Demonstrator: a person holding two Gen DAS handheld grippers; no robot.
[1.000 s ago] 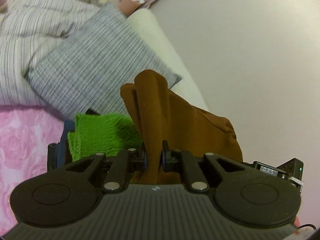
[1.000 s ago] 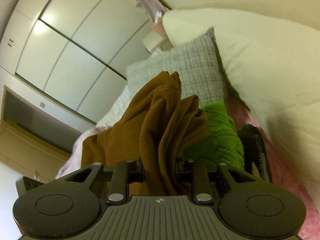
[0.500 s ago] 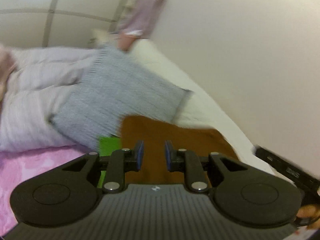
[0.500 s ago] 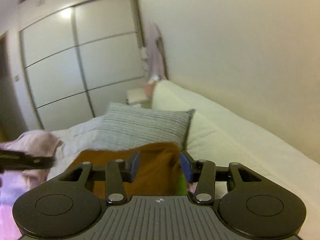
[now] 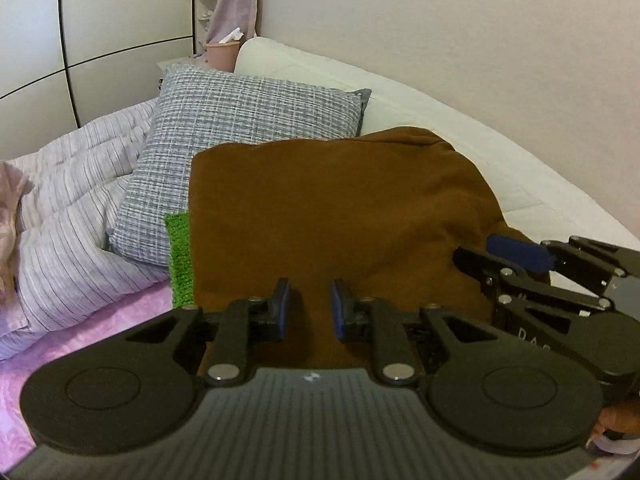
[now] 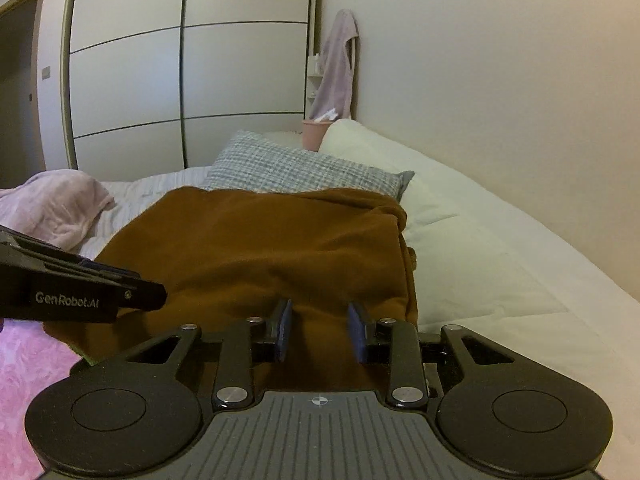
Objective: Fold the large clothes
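I am reporting 2 tools over the bed (image 6: 500,280), both empty.

Left tool (image 5: 308,306): its blue pads are standing a little apart with nothing between them. Its jaws have just been opening, and no cloth is caught in the gap.

Right tool (image 6: 320,330): its pads are standing wider apart, also with nothing between them, though its jaws have just been closing from a wider gap. In the left wrist view the right tool is showing at the right edge, just over the near right corner of the garment.

The brown garment (image 5: 332,216) is lying released on the bed as a roughly rectangular folded slab. It is resting on top of a green knitted item (image 5: 180,256), of which only a strip is showing at the left edge. The far edge is lying against the grey checked pillow (image 5: 240,120). A pink floral sheet (image 6: 28,368) is showing at the near left, and a striped duvet (image 5: 72,208) further left.

Judgement: I am reading this as the end of 1 fold, with the garment laid down on the stack and let go. The right side is looking bunched and uneven near the white cushion (image 6: 400,168). The next move is calling for either smoothing that bunched edge or pinching 2 corners again for a further fold, with care not to drag the green item underneath.
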